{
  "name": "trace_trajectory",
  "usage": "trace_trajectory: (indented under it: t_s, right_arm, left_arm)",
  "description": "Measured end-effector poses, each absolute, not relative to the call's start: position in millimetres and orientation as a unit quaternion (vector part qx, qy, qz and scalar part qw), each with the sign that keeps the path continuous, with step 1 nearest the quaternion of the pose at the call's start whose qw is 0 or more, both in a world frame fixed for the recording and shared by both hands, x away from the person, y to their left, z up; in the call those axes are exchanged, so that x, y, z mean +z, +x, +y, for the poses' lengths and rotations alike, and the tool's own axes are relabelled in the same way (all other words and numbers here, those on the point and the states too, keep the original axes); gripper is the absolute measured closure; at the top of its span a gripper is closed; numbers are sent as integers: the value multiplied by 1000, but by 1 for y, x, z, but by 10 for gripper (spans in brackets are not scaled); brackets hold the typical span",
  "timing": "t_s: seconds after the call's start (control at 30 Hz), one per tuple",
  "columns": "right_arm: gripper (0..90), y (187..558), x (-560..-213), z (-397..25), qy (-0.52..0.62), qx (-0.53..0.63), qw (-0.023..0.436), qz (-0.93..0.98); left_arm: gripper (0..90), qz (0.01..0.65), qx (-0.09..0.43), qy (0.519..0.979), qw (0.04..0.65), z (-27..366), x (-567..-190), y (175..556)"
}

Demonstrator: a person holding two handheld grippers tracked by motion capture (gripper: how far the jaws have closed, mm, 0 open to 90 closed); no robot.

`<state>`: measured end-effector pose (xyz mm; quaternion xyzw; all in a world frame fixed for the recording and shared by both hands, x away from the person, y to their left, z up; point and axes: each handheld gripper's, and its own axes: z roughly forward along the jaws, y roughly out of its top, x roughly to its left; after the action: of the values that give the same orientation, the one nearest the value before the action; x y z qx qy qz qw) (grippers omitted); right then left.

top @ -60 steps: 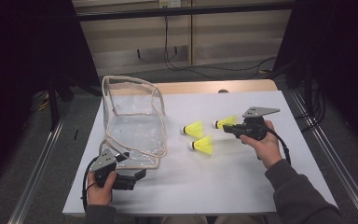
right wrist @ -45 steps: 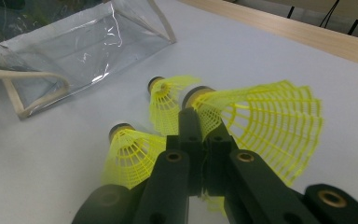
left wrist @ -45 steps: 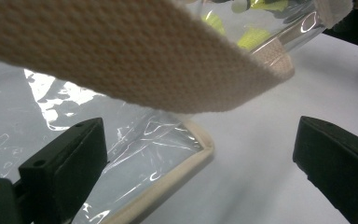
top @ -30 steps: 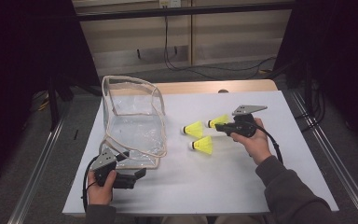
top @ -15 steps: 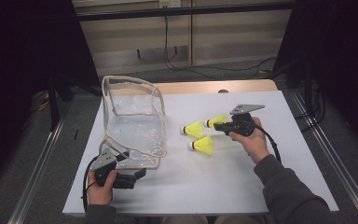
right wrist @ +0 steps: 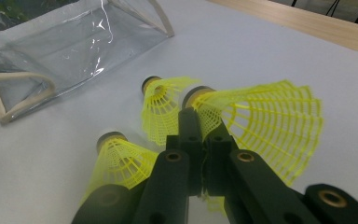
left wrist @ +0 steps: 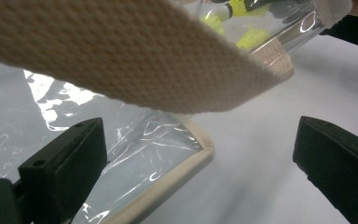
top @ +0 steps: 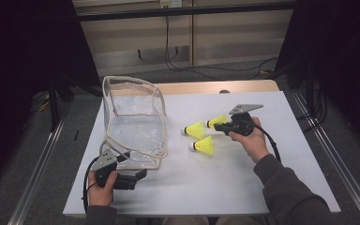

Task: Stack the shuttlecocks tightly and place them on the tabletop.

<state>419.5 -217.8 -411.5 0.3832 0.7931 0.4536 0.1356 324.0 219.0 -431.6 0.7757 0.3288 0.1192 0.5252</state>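
Three yellow shuttlecocks lie on the white table right of a clear plastic bag with beige trim. My right gripper is shut on the mesh skirt of the rear shuttlecock; in the right gripper view the jaws pinch that skirt, its cork pointing toward the bag. The other two shuttlecocks rest free just left of it. My left gripper stands open at the bag's near corner, with the bag's trimmed corner between its jaws and a beige strap overhead.
A white sheet covers the table, with a strip of bare wood along the far edge. Metal rails run down both sides. Dark floor and cables lie beyond the table.
My right gripper has moved left to the rear shuttlecock and now sits on its skirt. The left gripper, the bag and the other two shuttlecocks have stayed put.
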Motion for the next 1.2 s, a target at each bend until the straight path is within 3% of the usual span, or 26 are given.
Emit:
trace_trajectory:
  t_s: [1.2]
  right_arm:
    - [884, 430, -422, -201, 376, 440, 127, 806]
  left_arm:
    - [27, 327, 115, 775, 528, 218, -432, 324]
